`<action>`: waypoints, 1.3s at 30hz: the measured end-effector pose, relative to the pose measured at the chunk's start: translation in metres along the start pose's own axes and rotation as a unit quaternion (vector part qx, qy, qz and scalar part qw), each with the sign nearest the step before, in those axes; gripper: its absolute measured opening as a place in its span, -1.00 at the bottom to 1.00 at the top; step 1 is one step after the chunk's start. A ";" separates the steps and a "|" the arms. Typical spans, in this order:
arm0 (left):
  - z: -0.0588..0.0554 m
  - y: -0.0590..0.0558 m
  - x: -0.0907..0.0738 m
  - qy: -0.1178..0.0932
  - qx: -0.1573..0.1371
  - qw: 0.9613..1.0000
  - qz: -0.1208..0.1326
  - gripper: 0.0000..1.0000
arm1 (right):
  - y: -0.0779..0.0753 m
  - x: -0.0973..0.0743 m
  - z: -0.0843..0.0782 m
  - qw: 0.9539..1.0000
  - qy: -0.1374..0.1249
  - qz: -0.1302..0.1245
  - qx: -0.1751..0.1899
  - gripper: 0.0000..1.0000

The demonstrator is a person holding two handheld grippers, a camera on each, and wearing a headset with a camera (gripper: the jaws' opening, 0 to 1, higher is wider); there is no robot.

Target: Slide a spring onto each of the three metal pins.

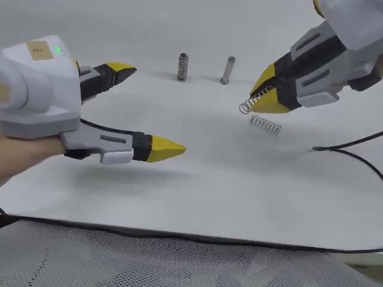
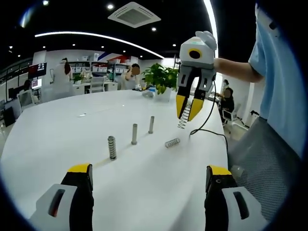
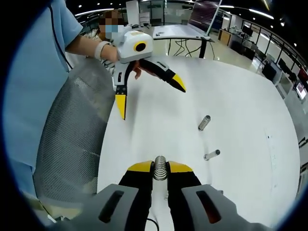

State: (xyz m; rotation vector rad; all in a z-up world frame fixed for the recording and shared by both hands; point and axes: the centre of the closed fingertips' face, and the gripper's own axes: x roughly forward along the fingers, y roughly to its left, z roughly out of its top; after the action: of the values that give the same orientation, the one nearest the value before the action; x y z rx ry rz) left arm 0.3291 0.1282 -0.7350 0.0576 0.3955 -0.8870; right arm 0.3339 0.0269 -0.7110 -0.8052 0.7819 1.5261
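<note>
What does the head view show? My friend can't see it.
The right gripper holds a spring above a white table. Behind stand a pin already wearing a spring and a bare pin; another spring lies loose, and the left gripper is open.

Head view: high, tilted forward and down over the white table (image 1: 197,197), close above the left gripper (image 1: 155,109) and right gripper (image 1: 262,98). Left gripper view: low over the tabletop, facing along own open jaws toward the pins (image 2: 134,134), right gripper beyond, near. Right gripper view: higher up, rolled, facing past the spring (image 3: 160,168) pinched in own jaws, back toward the left gripper. Shared by all three: table patch with the pins. Gripper views roughly face to face.
</note>
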 end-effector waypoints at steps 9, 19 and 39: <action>0.000 0.004 -0.002 -0.003 0.000 1.000 0.004 0.95 | -0.030 -0.004 -0.003 1.000 0.019 -0.024 -0.005 -0.84; 0.002 0.007 -0.004 -0.007 0.000 1.000 0.009 0.95 | -0.056 -0.007 0.002 0.997 0.054 -0.035 -0.030 -0.84; -0.002 0.008 -0.003 0.000 0.003 1.000 0.008 0.95 | -0.095 0.001 0.007 0.992 0.100 -0.034 -0.063 -0.84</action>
State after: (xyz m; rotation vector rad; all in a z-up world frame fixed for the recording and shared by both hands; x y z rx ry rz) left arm 0.3328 0.1354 -0.7368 0.0653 0.3916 -0.8731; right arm 0.4281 0.0419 -0.7116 -1.0810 0.8001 1.4595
